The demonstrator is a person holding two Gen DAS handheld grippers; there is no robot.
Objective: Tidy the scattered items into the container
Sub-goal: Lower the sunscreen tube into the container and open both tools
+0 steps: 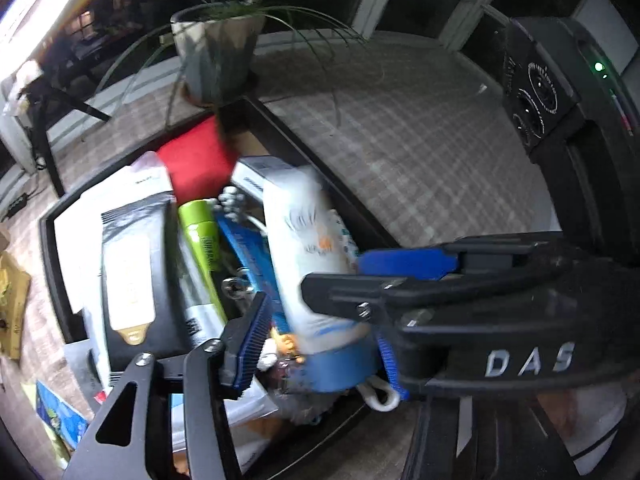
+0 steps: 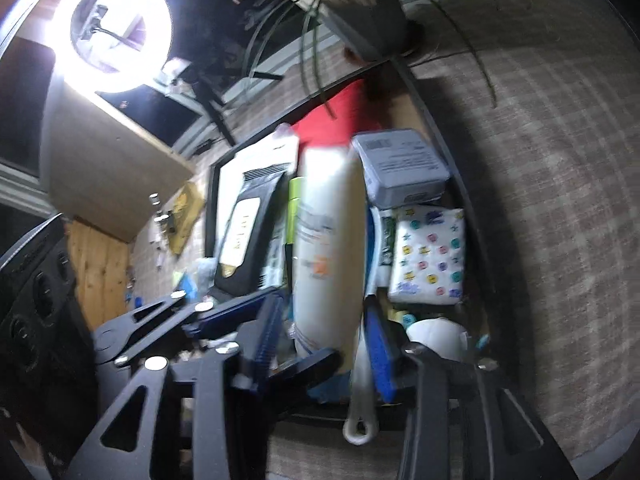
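Note:
A black tray [image 1: 48, 248] on the checked cloth holds several items: a black pouch [image 1: 132, 264], a green tube [image 1: 200, 236], a red packet [image 1: 196, 160], a grey box [image 2: 400, 168] and a patterned tissue pack [image 2: 428, 256]. A tall white bottle with a blue cap [image 1: 312, 248] lies over them. My left gripper [image 1: 320, 344] stands wide around its blue-capped end. My right gripper [image 2: 324, 344] straddles the same bottle [image 2: 328, 240]; its jaws look apart from it. The right gripper's fingers also reach across the left wrist view [image 1: 400, 276].
A potted plant [image 1: 216, 52] stands just beyond the tray's far end. A black appliance with dials [image 1: 540, 92] is at the right. A ring light [image 2: 116, 28] and a wooden box [image 2: 108, 160] stand at the left. Loose packets [image 1: 12, 308] lie left of the tray.

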